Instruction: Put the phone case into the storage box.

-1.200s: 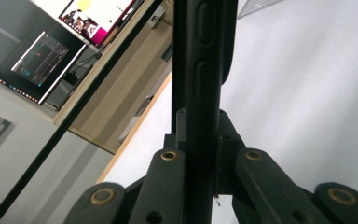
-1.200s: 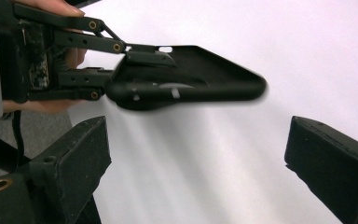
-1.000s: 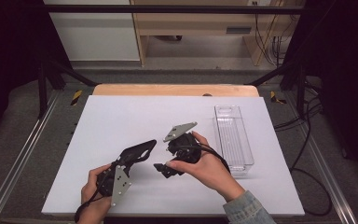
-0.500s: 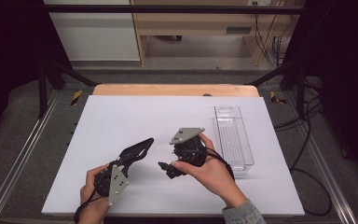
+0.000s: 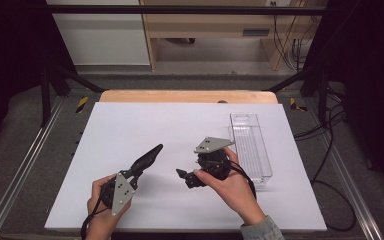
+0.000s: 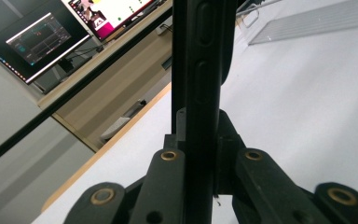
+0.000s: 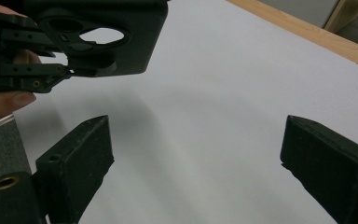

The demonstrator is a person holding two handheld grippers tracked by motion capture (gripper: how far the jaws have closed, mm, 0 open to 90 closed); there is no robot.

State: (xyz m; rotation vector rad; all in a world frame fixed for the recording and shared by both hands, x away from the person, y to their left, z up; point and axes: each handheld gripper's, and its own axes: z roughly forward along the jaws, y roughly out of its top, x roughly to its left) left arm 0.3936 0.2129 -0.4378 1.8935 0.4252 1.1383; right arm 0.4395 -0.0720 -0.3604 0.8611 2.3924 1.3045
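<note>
Left gripper (image 5: pixel 152 152): held in the person's left hand (image 5: pixel 105 192) over the near left part of the white table (image 5: pixel 130 125), its jaws pressed flat together with nothing between them, pointing up and to the right toward the table's middle.
Right gripper (image 5: pixel 182 175): held in the right hand (image 5: pixel 232 185) near the table's middle, just left of the clear tray (image 5: pixel 252 145), jaws spread wide and empty, aimed left toward the left gripper.
Change, left side: the left hand and its closed jaws lay as they had a second earlier.
Change, right side: the right gripper had drifted a little nearer the person and slightly lower, its grey plate (image 5: pixel 212 144) tilted flatter than before.
Hard to see: in the high view the right jaws were small and dark, partly under the plate; the left gripper view was blocked down its middle by its own closed jaws; the tray's far end was faint against the table.
Pose: both forearms entered from the near edge, wrists low, grippers well apart.
</note>
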